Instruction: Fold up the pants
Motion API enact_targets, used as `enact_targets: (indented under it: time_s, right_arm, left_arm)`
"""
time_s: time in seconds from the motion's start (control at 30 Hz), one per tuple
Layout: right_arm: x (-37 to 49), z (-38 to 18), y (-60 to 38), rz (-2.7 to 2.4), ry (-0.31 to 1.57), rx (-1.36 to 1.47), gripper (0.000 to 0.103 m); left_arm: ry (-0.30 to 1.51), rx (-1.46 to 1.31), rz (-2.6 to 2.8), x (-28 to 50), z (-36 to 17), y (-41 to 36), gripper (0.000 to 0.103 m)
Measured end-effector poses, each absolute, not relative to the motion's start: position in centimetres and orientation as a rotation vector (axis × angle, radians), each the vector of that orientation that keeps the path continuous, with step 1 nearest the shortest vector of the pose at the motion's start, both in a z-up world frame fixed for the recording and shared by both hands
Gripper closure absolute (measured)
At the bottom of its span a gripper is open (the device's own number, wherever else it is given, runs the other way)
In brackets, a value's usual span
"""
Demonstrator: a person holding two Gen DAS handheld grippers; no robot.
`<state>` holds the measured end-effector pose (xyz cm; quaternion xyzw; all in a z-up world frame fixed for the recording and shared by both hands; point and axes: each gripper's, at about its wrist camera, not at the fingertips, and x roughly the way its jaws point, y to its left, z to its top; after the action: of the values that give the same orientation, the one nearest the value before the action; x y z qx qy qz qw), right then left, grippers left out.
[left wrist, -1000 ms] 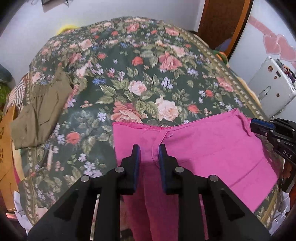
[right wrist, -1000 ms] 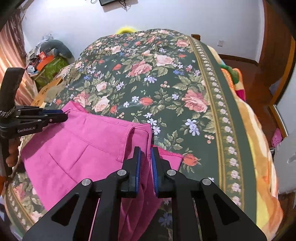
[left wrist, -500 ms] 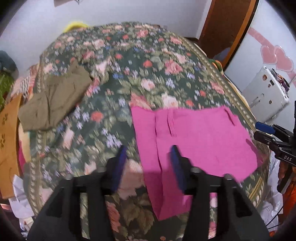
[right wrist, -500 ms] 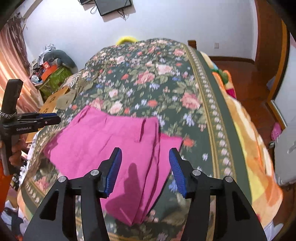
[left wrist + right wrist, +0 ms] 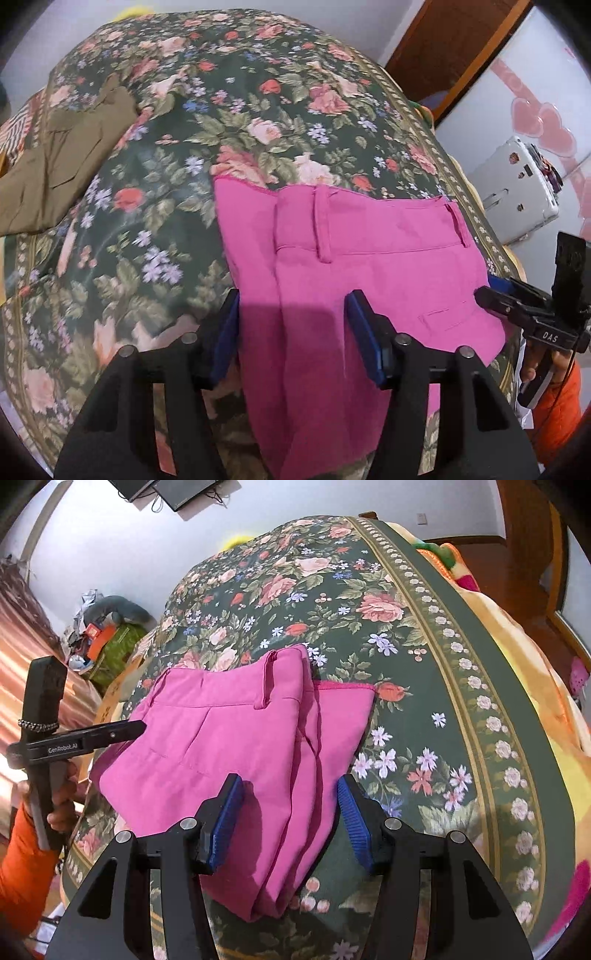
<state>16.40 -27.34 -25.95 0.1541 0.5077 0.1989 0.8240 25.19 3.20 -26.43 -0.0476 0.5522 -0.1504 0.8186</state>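
Whereas a second ago both tools were pinched shut on its cloth, the bright pink folded pair of pants (image 5: 354,266) now lies released on the dark green floral bedspread (image 5: 236,110), near the bed's foot edge, with its waistband and belt loops turned toward the far end and a lower layer showing along one side. Half a second back the jaws had already parted; since then both cameras have drawn closer to the fabric. Above the pants, the left gripper (image 5: 291,325) stands with its blue-padded fingers spread wide and nothing between them but the cloth below, and the right gripper (image 5: 290,805) is likewise spread apart and empty over the folded edge. Farther off, an olive-brown folded garment (image 5: 62,158) rests at the bedspread's left side, well apart from the pants.
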Motion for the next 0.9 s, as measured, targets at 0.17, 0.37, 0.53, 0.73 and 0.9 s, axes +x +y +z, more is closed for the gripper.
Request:
enact_targets:
  time_s: [0.17,0.37,0.53,0.73,0.9]
  right_arm:
    - [17.2,-26.1,-27.0,0.428,1.056,0.323,0.073]
    - [17.5,-24.9,-26.0,0.413,1.021,0.228,0.090]
    - [17.8,-23.0,-25.7,0.428,0.970,0.189,0.093]
    - [19.5,-19.7,-23.2,0.465,0.902,0.103,0.093]
    - [21.8,-17.1,-19.8,0.507,0.835,0.046,0.093]
  left_arm:
    - [1.177,-0.153,-0.349,25.3,-26.6,3.5,0.064]
    - [1.164,-0.168,-0.317,24.9,-26.2,3.4,0.078]
    - [1.106,-0.113,-0.288,23.7,-24.2,3.2,0.084]
    - [1.005,-0.079,-0.246,23.0,-20.5,5.0,0.084]
    - [0.926,-0.058,-0.178,23.5,-17.4,8.1,0.084]
